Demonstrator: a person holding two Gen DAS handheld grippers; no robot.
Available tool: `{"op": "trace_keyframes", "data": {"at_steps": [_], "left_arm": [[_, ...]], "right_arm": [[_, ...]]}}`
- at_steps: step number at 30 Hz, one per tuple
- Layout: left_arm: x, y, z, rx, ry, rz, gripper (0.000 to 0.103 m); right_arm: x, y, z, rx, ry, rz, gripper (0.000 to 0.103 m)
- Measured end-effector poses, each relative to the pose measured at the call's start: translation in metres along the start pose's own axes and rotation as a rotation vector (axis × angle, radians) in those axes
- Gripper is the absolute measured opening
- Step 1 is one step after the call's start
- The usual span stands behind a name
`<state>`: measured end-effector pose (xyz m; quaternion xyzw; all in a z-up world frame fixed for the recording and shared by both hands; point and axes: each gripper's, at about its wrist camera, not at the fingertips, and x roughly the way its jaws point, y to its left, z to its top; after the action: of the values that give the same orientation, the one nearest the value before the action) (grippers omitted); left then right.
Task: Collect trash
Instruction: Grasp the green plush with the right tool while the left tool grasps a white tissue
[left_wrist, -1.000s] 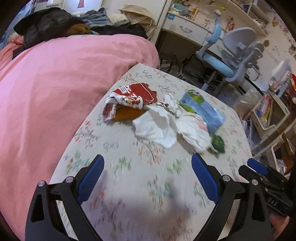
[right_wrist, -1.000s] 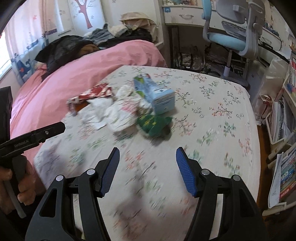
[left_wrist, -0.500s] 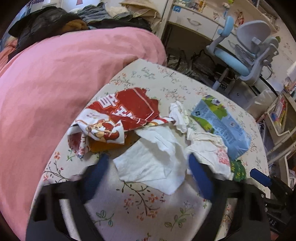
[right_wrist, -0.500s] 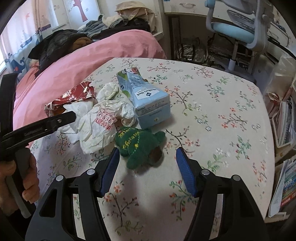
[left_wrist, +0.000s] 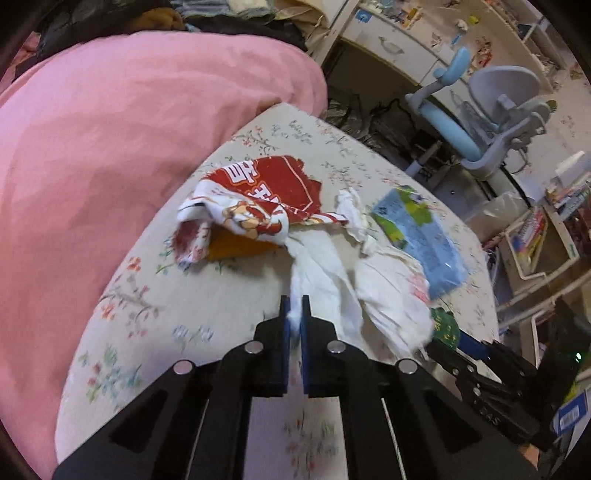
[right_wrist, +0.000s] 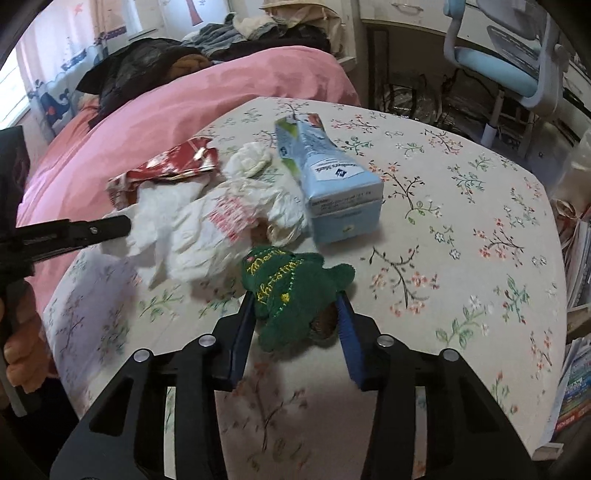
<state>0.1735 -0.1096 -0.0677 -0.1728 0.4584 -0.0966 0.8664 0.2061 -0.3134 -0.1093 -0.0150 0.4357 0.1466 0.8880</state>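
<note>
Both grippers work the floral sheet: the left gripper, just closed, pinches the white tissue; the right gripper, closing, flanks the green plush, seemingly touching, beside the blue carton.

Floral bedsheet, red wrapper, tissues, blue carton, green plush

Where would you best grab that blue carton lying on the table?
Across the blue carton at its narrow sides, near the square end facing the right gripper, coming down from above. It lies flat and long, and its right side is free; crumpled paper crowds its left.
</note>
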Motion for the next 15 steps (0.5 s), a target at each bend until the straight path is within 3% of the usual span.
{"op": "trace_keyframes", "data": {"at_steps": [7,11,13,14,15], "left_arm": [[-0.033,0.013,-0.028,-0.006,0.024,-0.042,0.005],[-0.026,0.014,-0.029,0.003,0.024,-0.015,0.005],[-0.020,0.013,-0.027,-0.002,0.017,-0.002,0.020],[-0.017,0.011,-0.025,0.003,0.001,0.021,0.049],[-0.018,0.010,-0.025,0.007,-0.026,0.041,0.066]], "right_arm": [[-0.030,-0.003,-0.023,0.048,-0.001,0.029,0.041],[-0.039,-0.005,-0.034,0.068,0.011,0.032,0.042],[-0.040,-0.005,-0.040,0.075,0.021,0.037,0.042],[-0.040,-0.005,-0.042,0.076,0.026,0.040,0.042],[-0.040,-0.004,-0.044,0.074,0.031,0.040,0.042]]}}
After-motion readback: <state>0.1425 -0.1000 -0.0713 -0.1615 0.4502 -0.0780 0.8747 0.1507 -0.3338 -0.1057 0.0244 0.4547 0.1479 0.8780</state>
